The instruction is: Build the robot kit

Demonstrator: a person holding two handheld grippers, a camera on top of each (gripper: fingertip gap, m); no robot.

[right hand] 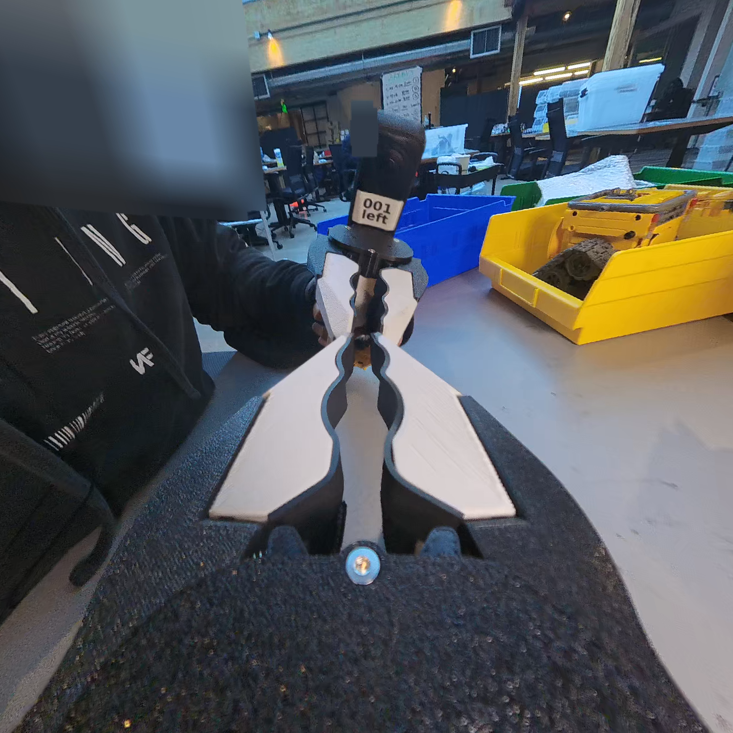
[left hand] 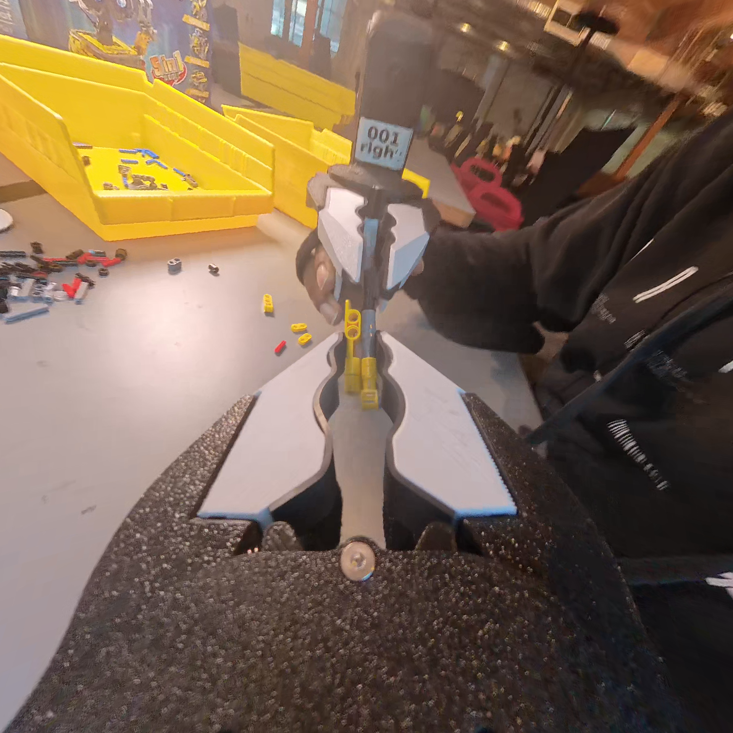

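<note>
**Two tools meet tip to tip over a small yellow build**

Left tool (left hand: 359,349) is clenched on a yellow assembly (left hand: 361,371) with a dark axle. Right tool (right hand: 361,344) pinches the same piece's other end. Beyond, loose parts (left hand: 47,273) litter the worktop (left hand: 139,396); yellow bin (left hand: 178,206) behind.

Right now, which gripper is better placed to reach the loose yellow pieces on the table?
Probably left: the loose yellow pieces lie just beside the left gripper, though its jaws hold a yellow assembly. The right gripper, opposite, grips the rod.
</note>
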